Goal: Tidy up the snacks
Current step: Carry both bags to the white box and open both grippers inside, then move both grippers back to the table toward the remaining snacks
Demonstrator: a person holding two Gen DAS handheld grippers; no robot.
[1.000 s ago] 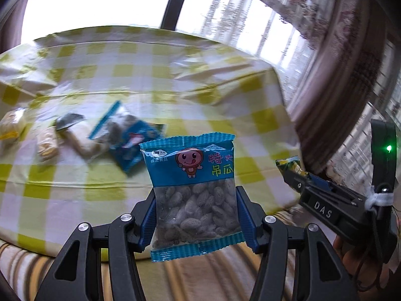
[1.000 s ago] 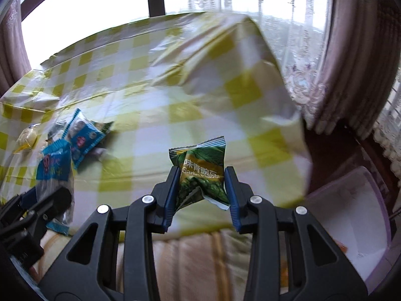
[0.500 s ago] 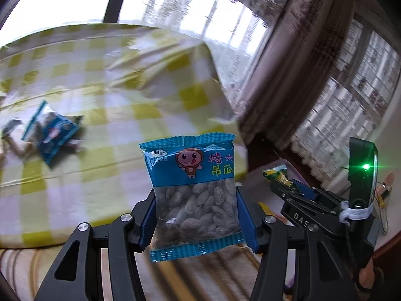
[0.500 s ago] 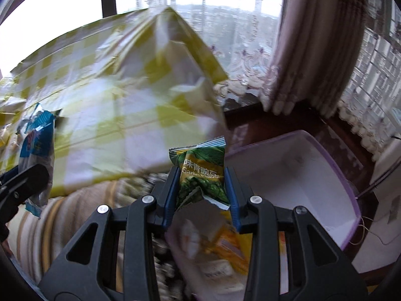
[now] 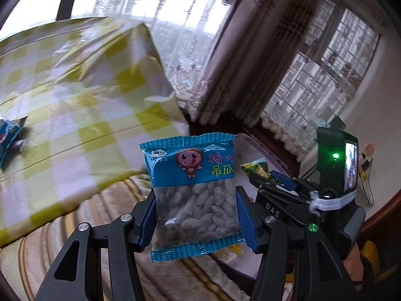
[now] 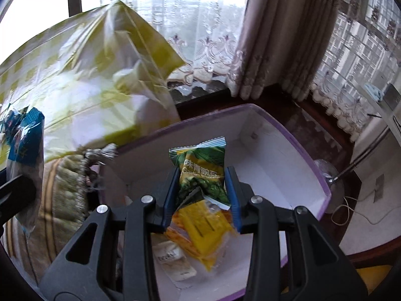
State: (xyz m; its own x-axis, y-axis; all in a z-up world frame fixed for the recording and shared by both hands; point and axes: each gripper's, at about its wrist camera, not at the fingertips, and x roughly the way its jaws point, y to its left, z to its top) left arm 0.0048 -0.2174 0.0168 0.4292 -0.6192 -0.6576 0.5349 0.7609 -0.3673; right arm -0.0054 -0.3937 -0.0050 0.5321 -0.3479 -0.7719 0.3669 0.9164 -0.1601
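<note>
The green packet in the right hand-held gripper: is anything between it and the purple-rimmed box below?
Nothing visible blocks it. The green packet hangs over the open box; below lie only a yellow packet and a white one, already inside.

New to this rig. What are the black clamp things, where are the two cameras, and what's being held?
No robot arm here: a person carries a two-finger gripper in each hand, with a fisheye camera on each looking along the fingers. In the left view, the left gripper pinches a blue packet of seeds; the right gripper shows at that view's right edge. In the right view, the right gripper pinches a green snack packet above a white box with a purple rim, which already holds yellow and white packets. Behind lies a yellow checked tablecloth, with another blue packet at its edge.
</note>
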